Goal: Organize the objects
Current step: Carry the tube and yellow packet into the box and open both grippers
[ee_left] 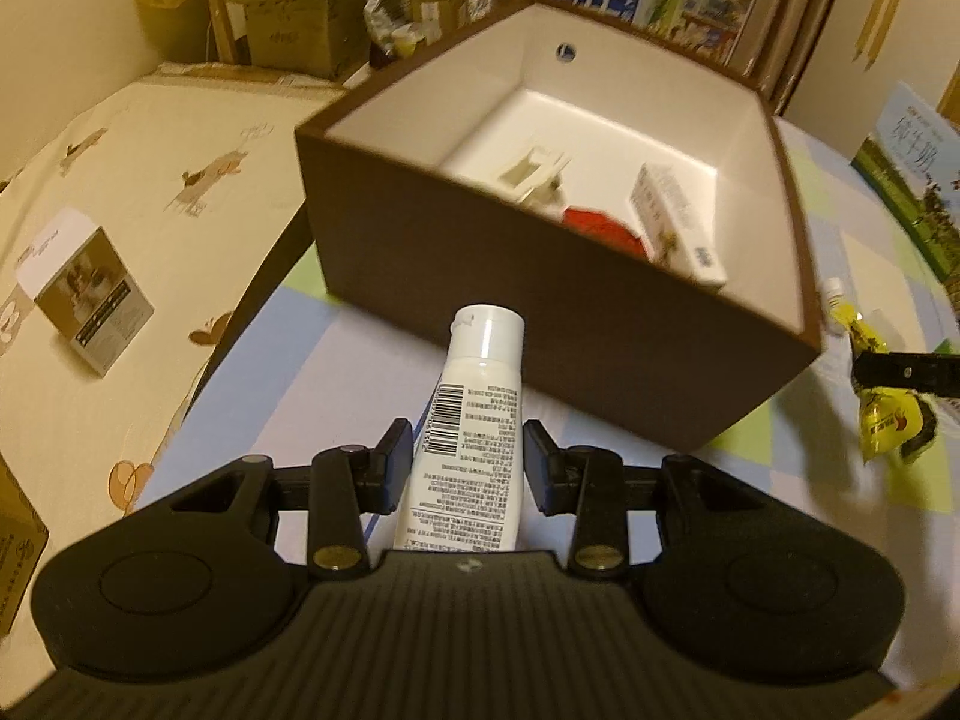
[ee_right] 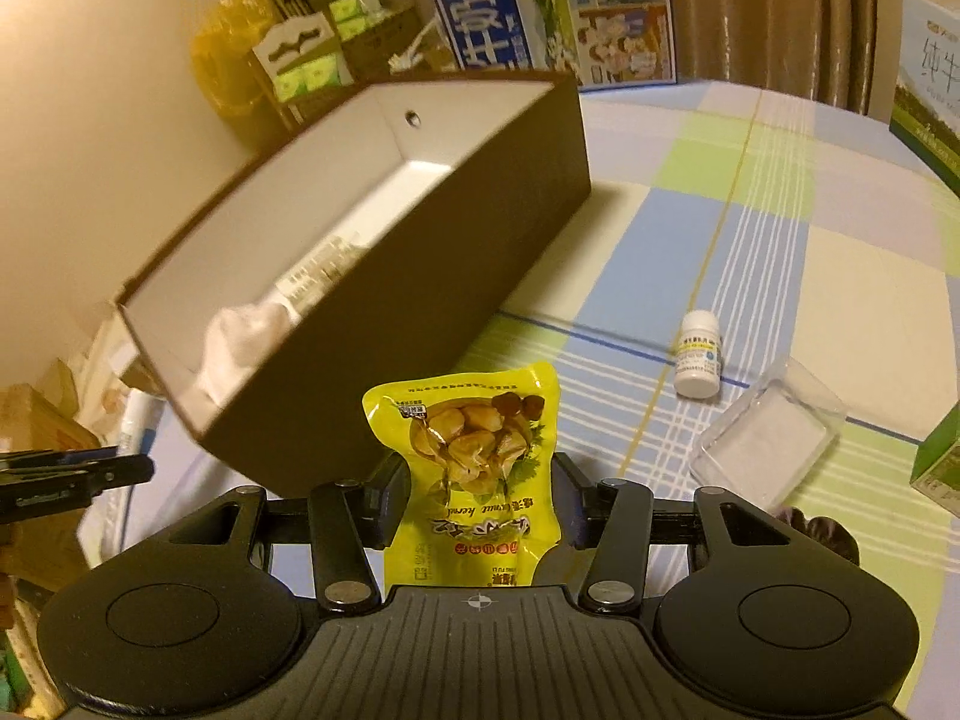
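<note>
**Both Grippers Loaded Before the Brown Box**

While clamped on a white bottle [ee_left: 474, 420], left gripper [ee_left: 468, 465] faces brown box [ee_left: 540, 324] just ahead, holding small cartons [ee_left: 675, 222] and a red item [ee_left: 600, 228]. Right gripper [ee_right: 477, 501] closed on yellow snack pouch [ee_right: 474, 468]; box ahead-left, pill bottle [ee_right: 697, 354] and clear tray [ee_right: 765, 441] ahead-right.

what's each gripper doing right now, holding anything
left gripper: shut on the white bottle
right gripper: shut on the yellow snack pouch
</note>
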{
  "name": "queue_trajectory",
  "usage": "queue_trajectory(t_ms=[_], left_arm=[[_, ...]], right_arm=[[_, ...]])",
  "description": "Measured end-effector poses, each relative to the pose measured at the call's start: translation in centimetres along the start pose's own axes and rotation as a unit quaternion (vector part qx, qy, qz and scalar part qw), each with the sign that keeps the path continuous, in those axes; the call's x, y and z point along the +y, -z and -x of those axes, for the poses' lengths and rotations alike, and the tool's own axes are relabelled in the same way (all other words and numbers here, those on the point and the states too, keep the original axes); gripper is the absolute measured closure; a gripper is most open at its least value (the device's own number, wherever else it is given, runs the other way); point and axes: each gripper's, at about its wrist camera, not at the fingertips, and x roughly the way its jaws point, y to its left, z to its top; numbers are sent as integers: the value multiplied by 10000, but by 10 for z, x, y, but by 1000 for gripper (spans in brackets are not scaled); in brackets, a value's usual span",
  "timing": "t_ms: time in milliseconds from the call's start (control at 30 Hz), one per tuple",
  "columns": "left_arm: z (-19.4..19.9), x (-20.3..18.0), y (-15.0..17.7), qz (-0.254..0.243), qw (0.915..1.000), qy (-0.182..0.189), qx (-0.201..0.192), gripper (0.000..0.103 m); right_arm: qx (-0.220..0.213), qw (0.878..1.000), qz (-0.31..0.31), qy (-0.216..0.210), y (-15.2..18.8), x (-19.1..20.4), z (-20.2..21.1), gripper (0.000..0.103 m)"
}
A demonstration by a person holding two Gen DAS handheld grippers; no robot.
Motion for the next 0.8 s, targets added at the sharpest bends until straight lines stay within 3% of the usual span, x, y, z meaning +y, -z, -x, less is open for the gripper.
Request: queue_trajectory(t_ms=[433, 800], left_arm=[[45, -13, -45, -169, 9968, 434, -648, 69], [45, -21, -93, -461, 9926, 691, -881, 69]], right_arm=[[-545, 9967, 34, -609, -31, 37, 39, 56], [-635, 9938, 33, -913, -73, 69, 20, 56]])
